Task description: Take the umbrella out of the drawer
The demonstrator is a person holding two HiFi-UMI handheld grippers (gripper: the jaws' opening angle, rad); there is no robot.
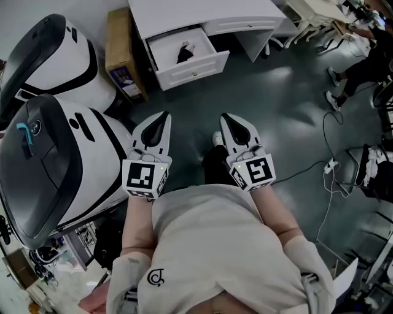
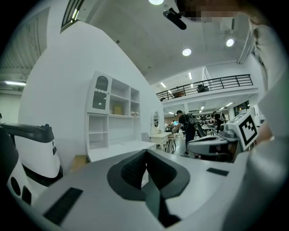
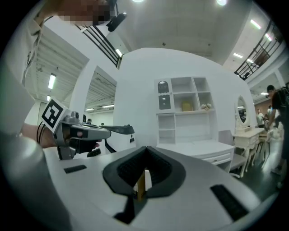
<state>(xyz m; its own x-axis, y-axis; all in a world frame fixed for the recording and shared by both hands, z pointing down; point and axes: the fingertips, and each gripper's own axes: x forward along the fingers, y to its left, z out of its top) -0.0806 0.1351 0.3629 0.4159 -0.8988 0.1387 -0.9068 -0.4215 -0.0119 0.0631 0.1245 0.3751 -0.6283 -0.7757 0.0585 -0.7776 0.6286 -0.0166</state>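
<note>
In the head view, a white desk (image 1: 202,12) stands ahead with one drawer (image 1: 193,70) pulled open. A dark folded umbrella (image 1: 185,52) lies inside the drawer. My left gripper (image 1: 164,114) and right gripper (image 1: 225,116) are held side by side over the grey floor. Both point at the desk from well short of the drawer. Both are shut and hold nothing. In the left gripper view the shut jaws (image 2: 145,152) hide the drawer. In the right gripper view the jaws (image 3: 145,149) meet at the tips, with the desk (image 3: 198,146) behind them.
A brown cardboard box (image 1: 123,55) stands left of the desk. Two large white-and-black machines (image 1: 55,159) fill the left side. Cables and a power strip (image 1: 331,165) lie on the floor at right. A seated person's legs (image 1: 350,76) show at the far right.
</note>
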